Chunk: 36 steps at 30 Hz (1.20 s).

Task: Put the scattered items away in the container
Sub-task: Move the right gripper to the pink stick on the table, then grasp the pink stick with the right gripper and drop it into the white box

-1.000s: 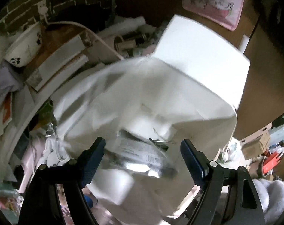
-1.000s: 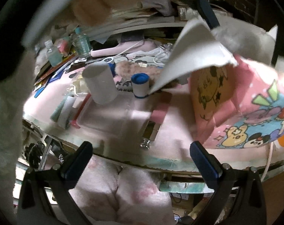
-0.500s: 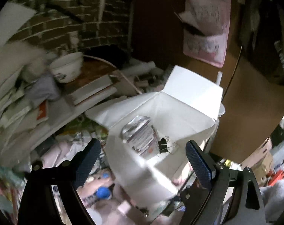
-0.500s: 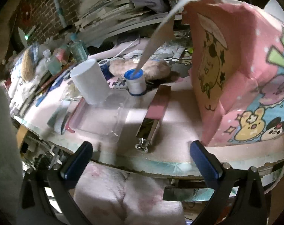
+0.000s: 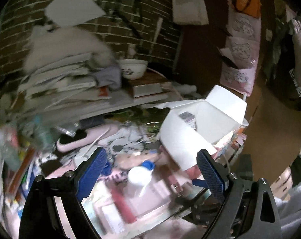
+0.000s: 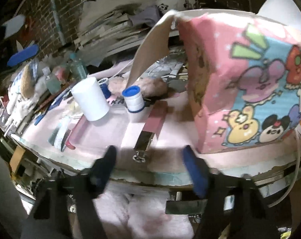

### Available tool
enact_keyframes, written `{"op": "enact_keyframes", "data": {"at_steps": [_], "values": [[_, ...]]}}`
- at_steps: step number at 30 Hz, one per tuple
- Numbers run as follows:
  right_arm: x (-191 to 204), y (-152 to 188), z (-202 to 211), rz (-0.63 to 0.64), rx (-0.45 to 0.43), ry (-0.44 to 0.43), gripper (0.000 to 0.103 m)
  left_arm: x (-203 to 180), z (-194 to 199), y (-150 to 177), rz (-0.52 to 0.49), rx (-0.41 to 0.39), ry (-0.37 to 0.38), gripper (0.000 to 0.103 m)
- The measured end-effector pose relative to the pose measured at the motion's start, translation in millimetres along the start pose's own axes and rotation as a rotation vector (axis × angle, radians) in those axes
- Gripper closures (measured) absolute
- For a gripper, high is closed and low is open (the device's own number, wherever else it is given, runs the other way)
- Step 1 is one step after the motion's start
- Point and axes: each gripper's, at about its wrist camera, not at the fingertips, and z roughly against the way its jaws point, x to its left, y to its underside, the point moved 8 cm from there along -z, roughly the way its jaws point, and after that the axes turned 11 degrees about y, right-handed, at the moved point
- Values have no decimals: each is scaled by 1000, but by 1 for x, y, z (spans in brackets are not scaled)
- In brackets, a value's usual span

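Observation:
The container, a pink cartoon-printed box with a white inside, stands open at the table's right; a printed packet lies in it. On the table to its left are a white cup, a blue-capped white bottle and a pink bar with a metal end. My left gripper hovers open above the bottle, holding nothing. My right gripper is blurred at the table's front edge just short of the bar's metal end, open with narrowed jaws.
A shallow pink tray sits under the cup. Small bottles, pens and papers crowd the left side. A shelf with stacked books and a bowl stands behind, against a brick wall. A pink fluffy lap is below the table edge.
My left gripper has pulled back from over the box and swung left over the table. My right gripper's fingers have drawn closer together near the pink bar.

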Motion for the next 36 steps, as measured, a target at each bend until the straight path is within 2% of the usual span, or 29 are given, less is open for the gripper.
{"op": "enact_keyframes", "data": {"at_steps": [5,8,10,12,16,20,27,31,36], "values": [[1,-4,-6,31,-31,105,50,12,16,21,54,-43,41,12],[1,-9,-14,27,-27,115,64,13,22,28,64,-65,56,12],[3,-13,-18,43,-34,138,65,14,24,31,73,-71,55,12],[6,-16,-21,48,-39,141,71,17,26,33,82,-76,53,12],[11,-18,-24,73,-57,163,78,24,23,40,101,-66,16,12],[11,-17,-24,76,-63,161,88,27,20,45,124,-57,33,12],[15,-15,-22,86,-82,148,88,26,19,47,134,-60,38,12],[21,-18,-13,117,-131,170,88,26,18,47,137,-58,38,12],[27,-20,-1,121,-157,149,88,26,18,47,142,-57,38,12]]}}
